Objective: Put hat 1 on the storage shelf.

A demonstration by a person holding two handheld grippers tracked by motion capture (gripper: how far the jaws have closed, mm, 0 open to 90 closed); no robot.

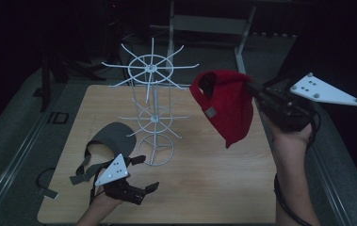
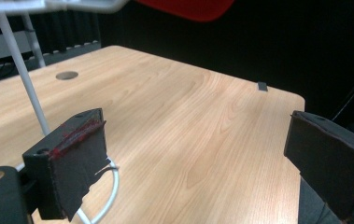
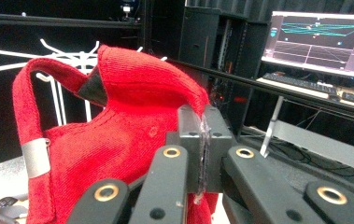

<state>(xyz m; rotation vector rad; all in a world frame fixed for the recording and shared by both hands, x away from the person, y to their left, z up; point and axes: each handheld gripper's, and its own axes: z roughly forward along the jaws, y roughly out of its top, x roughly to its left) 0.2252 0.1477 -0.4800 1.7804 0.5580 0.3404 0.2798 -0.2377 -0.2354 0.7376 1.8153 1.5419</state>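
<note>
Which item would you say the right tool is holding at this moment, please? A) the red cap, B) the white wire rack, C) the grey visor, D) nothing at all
A: the right tool is shut on the red cap, which hangs above the table beside the white wire rack, while the grey visor lies on the table.

We find no readable text, label, brand or number — the monitor (image 3: 322, 39) in the right gripper view carries coloured lines and graphics, but any lettering there is too small to make out.
</note>
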